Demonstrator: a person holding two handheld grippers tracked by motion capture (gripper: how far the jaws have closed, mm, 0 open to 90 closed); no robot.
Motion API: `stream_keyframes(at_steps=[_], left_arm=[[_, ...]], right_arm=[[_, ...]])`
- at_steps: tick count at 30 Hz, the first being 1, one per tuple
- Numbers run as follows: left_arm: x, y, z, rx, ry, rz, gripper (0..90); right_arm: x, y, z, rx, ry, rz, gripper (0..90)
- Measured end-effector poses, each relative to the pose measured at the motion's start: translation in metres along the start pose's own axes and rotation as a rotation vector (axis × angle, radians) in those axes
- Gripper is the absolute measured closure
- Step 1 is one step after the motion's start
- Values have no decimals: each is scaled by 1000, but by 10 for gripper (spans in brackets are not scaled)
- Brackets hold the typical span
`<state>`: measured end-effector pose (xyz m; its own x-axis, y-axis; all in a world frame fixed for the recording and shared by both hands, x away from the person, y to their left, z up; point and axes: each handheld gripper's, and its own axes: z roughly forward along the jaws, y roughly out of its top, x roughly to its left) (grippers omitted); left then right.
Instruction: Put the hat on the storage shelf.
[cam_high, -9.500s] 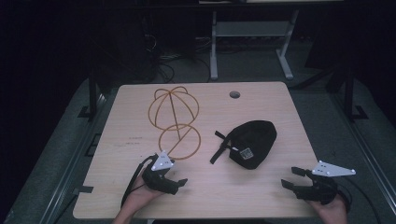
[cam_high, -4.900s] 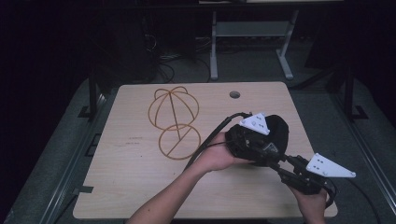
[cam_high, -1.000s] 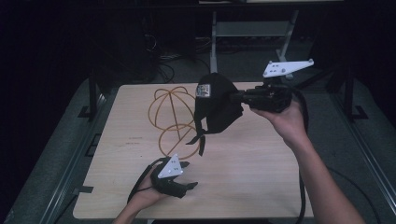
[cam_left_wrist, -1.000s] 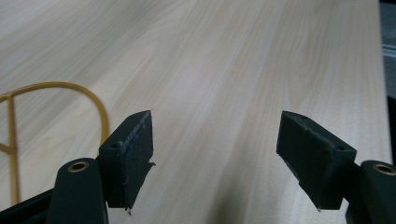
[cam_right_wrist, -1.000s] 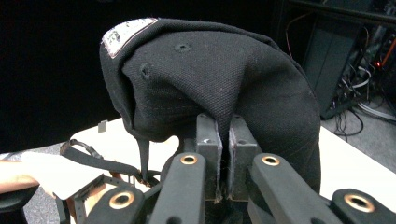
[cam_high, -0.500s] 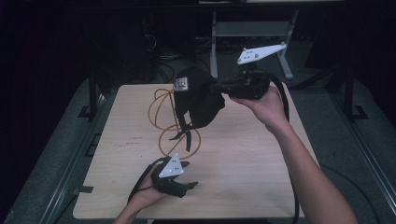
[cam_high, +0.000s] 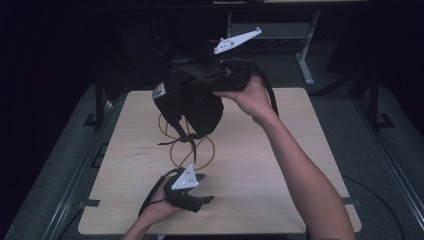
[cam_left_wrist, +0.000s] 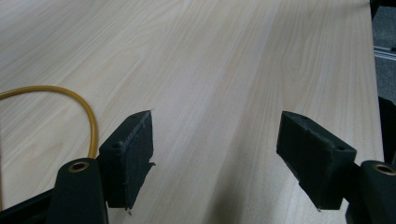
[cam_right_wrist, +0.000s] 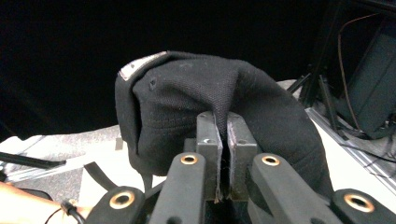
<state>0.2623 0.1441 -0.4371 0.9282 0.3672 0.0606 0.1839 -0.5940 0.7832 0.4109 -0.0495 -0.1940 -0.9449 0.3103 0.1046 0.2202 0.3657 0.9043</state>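
Dark room all around, metal frame legs at the back; light wood surface (cam_high: 280, 165) in the middle with a grey floor border. Right forearm (cam_high: 305, 170) reaches in from the bottom right up over the surface, hand (cam_high: 252, 97) wrapped on the right gripper (cam_high: 200, 82), which is held high above the far half of the surface, grey plate on top tilted up.

Black cap (cam_high: 192, 102) hangs from that gripper, up in the air and off the surface, straps dangling down, pale label on its left side. Right gripper view: the two fingers (cam_right_wrist: 208, 135) are pressed together on a fold of the cap (cam_right_wrist: 187, 107) fabric, pinching it.

Yellow wire frame (cam_high: 192, 150) of loops sits on the surface below the cap, partly hidden behind it. A curve of the same wire (cam_left_wrist: 88, 116) shows beside the left jaw in the left gripper view.

Left gripper (cam_high: 207, 192) rests low at the near edge of the surface, held by the left hand (cam_high: 157, 210), just near the wire frame's front loop. Its fingers (cam_left_wrist: 133, 154) are spread wide apart over bare wood, nothing between them.
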Motion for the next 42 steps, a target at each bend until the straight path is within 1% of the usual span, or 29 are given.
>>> stream_keyframes(at_steps=[1, 3, 6, 7, 8, 10, 11, 14, 16, 17, 18, 20, 22, 23, 25, 26, 28, 30, 31, 32, 33, 34, 35, 36, 37, 38, 40, 41, 42], left_arm=[[0, 0, 0, 0, -1, 0, 271], [0, 0, 0, 1, -4, 3, 271], [0, 0, 0, -1, -5, -2, 271], [-1, 0, 1, -3, -6, -5, 271], [0, 0, 1, 3, -5, 5, 271], [0, 1, 1, 1, -6, 9, 271], [-1, 1, 1, 5, -8, 11, 271], [-2, 1, 1, 6, -13, 15, 271], [-2, 2, 1, 7, -18, 21, 271], [-3, 2, 1, 8, -22, 16, 271], [-3, 2, 1, 7, -24, 16, 271], [-3, 3, 2, 2, -26, 19, 271], [-4, 3, 3, 1, -33, 20, 271], [-4, 3, 4, 6, -37, 27, 271], [-5, 3, 4, 14, -43, 35, 271], [-5, 3, 4, 14, -43, 35, 271], [-7, 3, 5, 12, -49, 37, 271], [-7, 4, 6, 15, -52, 41, 271], [-7, 4, 6, 15, -52, 41, 271], [-7, 4, 6, 16, -52, 41, 271], [-8, 3, 5, 17, -55, 37, 271], [-8, 3, 5, 15, -55, 37, 271], [-8, 3, 5, 15, -55, 38, 271], [-8, 3, 5, 15, -55, 38, 270], [-8, 3, 5, 12, -55, 38, 270], [-8, 2, 5, 12, -52, 36, 270], [-8, 1, 4, 14, -47, 41, 271], [-8, 1, 3, 13, -47, 39, 271], [-8, 1, 3, 9, -45, 35, 271]], right_arm=[[0, 2, 4, 2, 1, -9, 859], [-1, 6, 12, 9, 6, -6, 859], [-5, 9, 24, 5, 8, 1, 858], [-5, 9, 24, 5, 8, 1, 858], [-6, 9, 32, 3, 4, 11, 859], [-7, 9, 35, 5, -1, 15, 859], [-10, 9, 42, 9, 0, 29, 859], [-14, 9, 50, 4, 4, 37, 860], [-14, 9, 55, 5, 3, 60, 861], [-14, 9, 55, 5, 3, 60, 861], [-16, 9, 61, 15, 6, 49, 861], [-17, 9, 63, 16, 6, 53, 861], [-18, 9, 68, 19, 9, 65, 861], [-19, 9, 73, 22, 14, 79, 861], [-18, 9, 79, 39, 21, 76, 861], [-17, 9, 82, 56, 17, 65, 860], [-15, 9, 85, 67, 11, 55, 860], [-12, 10, 95, 100, -8, 47, 827], [-11, 10, 99, 113, -20, 34, 768], [-11, 10, 99, 113, -20, 34, 768], [-9, 10, 103, 138, -63, 23, 633], [-9, 9, 104, 140, -57, 20, 604], [-9, 8, 104, 143, -52, 34, 559], [-11, 8, 104, 146, -54, 35, 559], [-11, 8, 104, 146, -54, 35, 527], [-11, 7, 103, 152, -52, 48, 520], [-12, 6, 99, 138, -55, 58, 490], [-11, 4, 95, 135, -60, 53, 471], [-11, 4, 95, 135, -60, 53, 471]])
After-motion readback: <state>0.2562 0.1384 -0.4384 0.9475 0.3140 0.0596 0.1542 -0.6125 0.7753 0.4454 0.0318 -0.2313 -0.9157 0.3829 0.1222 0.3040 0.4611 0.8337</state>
